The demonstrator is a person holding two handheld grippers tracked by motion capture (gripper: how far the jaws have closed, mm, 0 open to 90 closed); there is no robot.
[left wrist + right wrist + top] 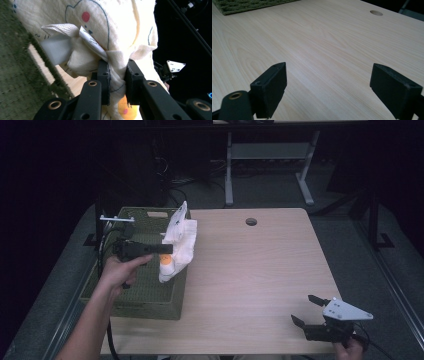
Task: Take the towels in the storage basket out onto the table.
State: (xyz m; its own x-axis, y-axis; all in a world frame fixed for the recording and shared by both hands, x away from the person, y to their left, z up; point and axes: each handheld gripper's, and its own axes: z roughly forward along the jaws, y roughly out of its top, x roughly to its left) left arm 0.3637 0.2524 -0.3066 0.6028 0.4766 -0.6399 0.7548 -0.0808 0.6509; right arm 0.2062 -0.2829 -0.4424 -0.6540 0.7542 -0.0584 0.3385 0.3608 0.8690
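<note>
L gripper (117,82) view: fingers pinch printed cloth (112,30); high view: basket (145,295) beneath.

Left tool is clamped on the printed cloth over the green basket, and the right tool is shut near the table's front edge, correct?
Not quite: the right tool is open, jaws wide apart over bare table, as the right gripper view shows. The left tool does clamp the printed cloth over the green basket.
</note>
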